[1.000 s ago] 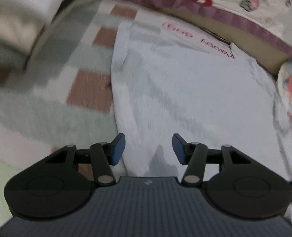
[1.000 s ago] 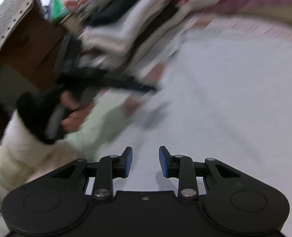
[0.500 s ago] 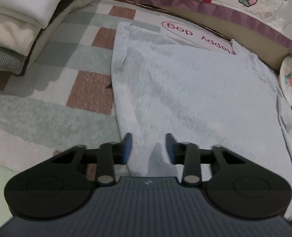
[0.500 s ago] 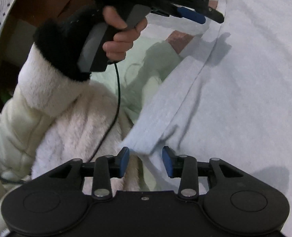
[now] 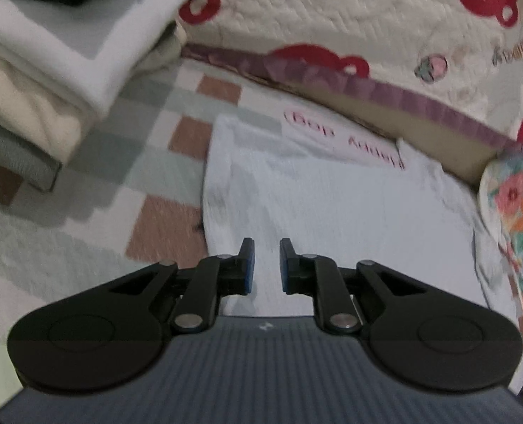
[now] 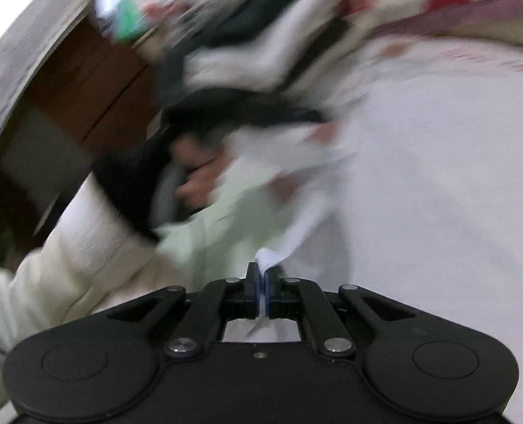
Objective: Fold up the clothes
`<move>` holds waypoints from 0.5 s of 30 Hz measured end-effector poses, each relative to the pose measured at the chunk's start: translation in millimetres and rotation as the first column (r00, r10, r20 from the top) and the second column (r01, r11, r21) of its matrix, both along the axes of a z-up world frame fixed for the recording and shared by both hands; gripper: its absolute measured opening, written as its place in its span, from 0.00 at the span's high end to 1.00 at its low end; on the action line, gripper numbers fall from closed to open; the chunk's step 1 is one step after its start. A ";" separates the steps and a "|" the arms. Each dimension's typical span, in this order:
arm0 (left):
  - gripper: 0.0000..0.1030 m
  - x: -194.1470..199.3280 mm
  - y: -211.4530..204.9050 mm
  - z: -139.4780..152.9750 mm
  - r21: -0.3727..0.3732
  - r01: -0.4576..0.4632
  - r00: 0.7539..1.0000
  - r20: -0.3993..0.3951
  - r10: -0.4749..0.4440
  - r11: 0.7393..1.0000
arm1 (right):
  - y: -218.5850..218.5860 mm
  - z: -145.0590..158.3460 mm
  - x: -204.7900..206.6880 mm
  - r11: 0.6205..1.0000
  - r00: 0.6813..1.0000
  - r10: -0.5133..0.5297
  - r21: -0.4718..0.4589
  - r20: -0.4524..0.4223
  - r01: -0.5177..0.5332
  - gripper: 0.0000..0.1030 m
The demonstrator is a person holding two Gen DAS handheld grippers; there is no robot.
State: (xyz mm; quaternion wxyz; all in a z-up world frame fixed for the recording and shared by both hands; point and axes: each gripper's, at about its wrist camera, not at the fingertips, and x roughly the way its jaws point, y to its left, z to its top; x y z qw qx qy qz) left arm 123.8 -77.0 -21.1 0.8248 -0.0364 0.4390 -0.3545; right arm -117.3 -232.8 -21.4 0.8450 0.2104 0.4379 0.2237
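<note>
A pale blue garment [image 5: 332,190] with pink lettering at its far end lies flat on a checked blanket [image 5: 148,176]. My left gripper [image 5: 265,259] hangs over its near left part, jaws a little apart, nothing between them. In the blurred right wrist view my right gripper [image 6: 262,275] is shut on a corner of the pale blue garment [image 6: 420,176], and the cloth rises in a pulled fold from the pads. The left gripper and the hand holding it [image 6: 198,180] show to the left there.
A stack of folded white, cream and grey clothes [image 5: 49,70] stands at the left. A quilted bed cover with red shapes [image 5: 367,17] runs along the back. A floral cloth [image 5: 519,219] lies at the right edge.
My right gripper has shut on the garment's near corner and lifted it. My left gripper's jaws have narrowed and it has tilted up over the garment.
</note>
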 end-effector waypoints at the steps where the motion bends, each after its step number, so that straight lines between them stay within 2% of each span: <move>1: 0.85 5.4 -5.3 -1.7 0.010 -0.008 1.000 0.023 0.007 1.000 | -17.5 2.4 -3.5 0.997 0.998 -0.058 -0.042 -0.007 0.058 0.95; 3: 0.84 17.1 -18.4 -6.6 0.043 -0.023 0.997 0.076 0.020 0.999 | -46.2 0.2 -11.5 0.975 0.985 -0.171 -0.150 -0.030 0.165 0.95; 6: 0.83 34.5 -31.8 -19.3 0.046 -0.047 0.995 0.085 0.043 0.998 | -66.3 -9.2 -19.8 0.913 0.962 -0.270 -0.330 -0.047 0.240 0.95; 10: 0.83 55.5 -48.2 -35.5 0.037 -0.074 0.994 0.085 0.071 0.997 | -77.5 -16.6 -25.4 0.824 0.952 -0.304 -0.514 -0.045 0.239 0.95; 12: 0.83 59.2 -54.3 -37.8 0.007 -0.070 0.994 0.087 0.069 0.998 | -78.4 -17.4 -25.6 0.764 0.950 -0.310 -0.606 -0.042 0.223 0.96; 13: 0.81 61.1 -56.9 -38.7 -0.005 -0.070 0.994 0.089 0.070 0.998 | -80.4 -17.6 -26.0 0.745 0.948 -0.317 -0.629 -0.043 0.221 0.96; 15: 0.75 65.0 -61.6 -40.5 -0.023 -0.073 0.993 0.094 0.075 0.997 | -87.3 -17.6 -27.6 0.737 0.940 -0.338 -0.635 -0.052 0.230 0.96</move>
